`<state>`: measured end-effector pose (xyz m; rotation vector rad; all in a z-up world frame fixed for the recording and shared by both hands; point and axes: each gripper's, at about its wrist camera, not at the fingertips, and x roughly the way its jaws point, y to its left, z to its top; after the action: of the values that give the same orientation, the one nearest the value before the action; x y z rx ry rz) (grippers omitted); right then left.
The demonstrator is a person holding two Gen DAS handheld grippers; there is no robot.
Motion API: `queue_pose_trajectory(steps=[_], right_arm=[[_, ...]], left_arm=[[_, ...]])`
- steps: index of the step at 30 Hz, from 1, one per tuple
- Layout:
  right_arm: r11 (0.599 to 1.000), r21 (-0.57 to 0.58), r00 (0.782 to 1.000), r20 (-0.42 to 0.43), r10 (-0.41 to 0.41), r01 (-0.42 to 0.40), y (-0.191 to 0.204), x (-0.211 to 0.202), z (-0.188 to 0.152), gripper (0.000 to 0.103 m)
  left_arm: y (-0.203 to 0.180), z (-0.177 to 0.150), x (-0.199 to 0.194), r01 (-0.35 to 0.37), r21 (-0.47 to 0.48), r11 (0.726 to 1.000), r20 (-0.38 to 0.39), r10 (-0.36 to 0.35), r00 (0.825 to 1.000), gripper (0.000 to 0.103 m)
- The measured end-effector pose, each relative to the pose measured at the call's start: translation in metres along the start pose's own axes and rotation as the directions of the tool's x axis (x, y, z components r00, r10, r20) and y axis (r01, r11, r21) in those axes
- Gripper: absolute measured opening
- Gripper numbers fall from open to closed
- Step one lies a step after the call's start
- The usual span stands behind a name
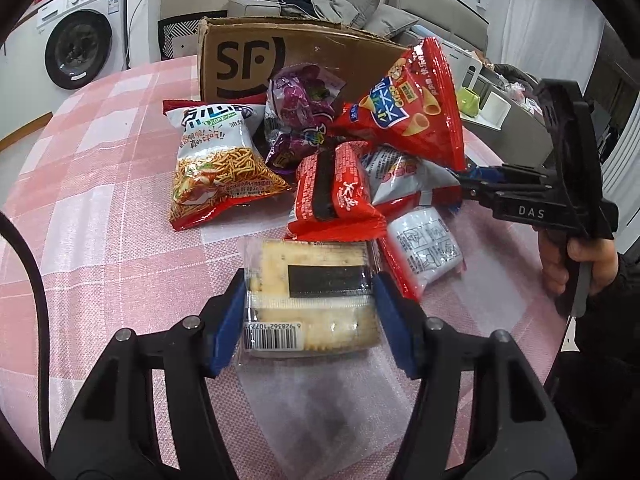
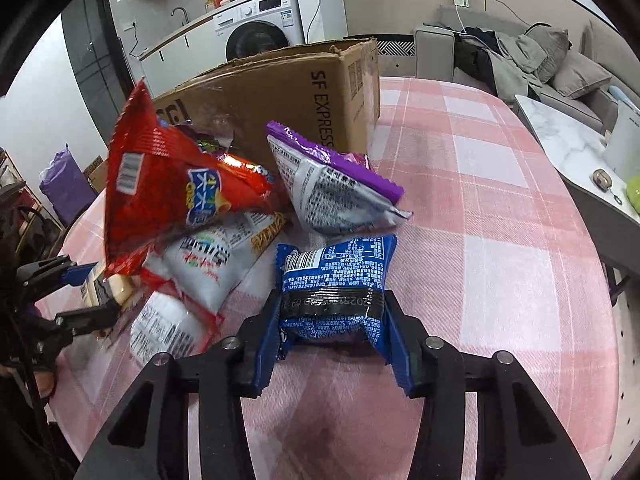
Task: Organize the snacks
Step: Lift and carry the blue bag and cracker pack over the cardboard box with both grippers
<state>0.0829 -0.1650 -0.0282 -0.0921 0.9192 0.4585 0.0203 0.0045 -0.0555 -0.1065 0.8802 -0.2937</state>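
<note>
Blue-padded fingers of the left gripper stand partly closed against both sides of a clear-wrapped packet of pale crackers with a black label, which lies on the pink-and-white checked tablecloth at the near edge of the snack pile. Across the table, the right gripper has its fingers drawn in tight on the creased lower part of a small blue snack packet with white print, pinching it at the sides while it rests on the cloth, just beside the heap. Crowding behind the crackers are a flat red packet with a black stripe, a white-and-red bag of fried noodle sticks, a purple foil bag and a tall red bag of cone-shaped corn snacks that leans over the others. A silver-backed packet with a purple edge lies just behind the blue one. An open brown cardboard shipping box marked SF stands at the back of the pile. A person's hand holds the right gripper's handle, and a white front-loading washing machine stands in the room beyond.
</note>
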Motion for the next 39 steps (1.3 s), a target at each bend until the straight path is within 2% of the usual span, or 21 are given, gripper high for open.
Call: queue_pose_trajectory(steps=[11, 23, 29, 39], right_arm=[[1.000, 0.006, 0.996, 0.083, 0.012, -0.012, 0.005, -0.041, -0.020, 0.047], [0.999, -0.026, 0.981, 0.191, 0.044, -0.040, 0.021, -0.079, -0.013, 0.047], [0.998, -0.041, 0.973, 0.225, 0.050, -0.042, 0.026, -0.095, -0.004, 0.047], [0.998, -0.056, 0.965, 0.258, 0.054, -0.041, 0.033, -0.112, 0.018, 0.047]], left_arm=[[0.003, 0.004, -0.035, -0.023, -0.030, 0.999, 0.077, 0.025, 0.997, 0.059], [-0.002, 0.018, -0.082, -0.043, -0.046, 0.998, 0.175, 0.050, 0.983, 0.059], [-0.006, 0.033, -0.099, -0.065, -0.042, 0.997, 0.230, 0.073, 0.971, 0.059], [-0.011, 0.080, -0.115, -0.094, -0.043, 0.995, 0.324, 0.103, 0.940, 0.059]])
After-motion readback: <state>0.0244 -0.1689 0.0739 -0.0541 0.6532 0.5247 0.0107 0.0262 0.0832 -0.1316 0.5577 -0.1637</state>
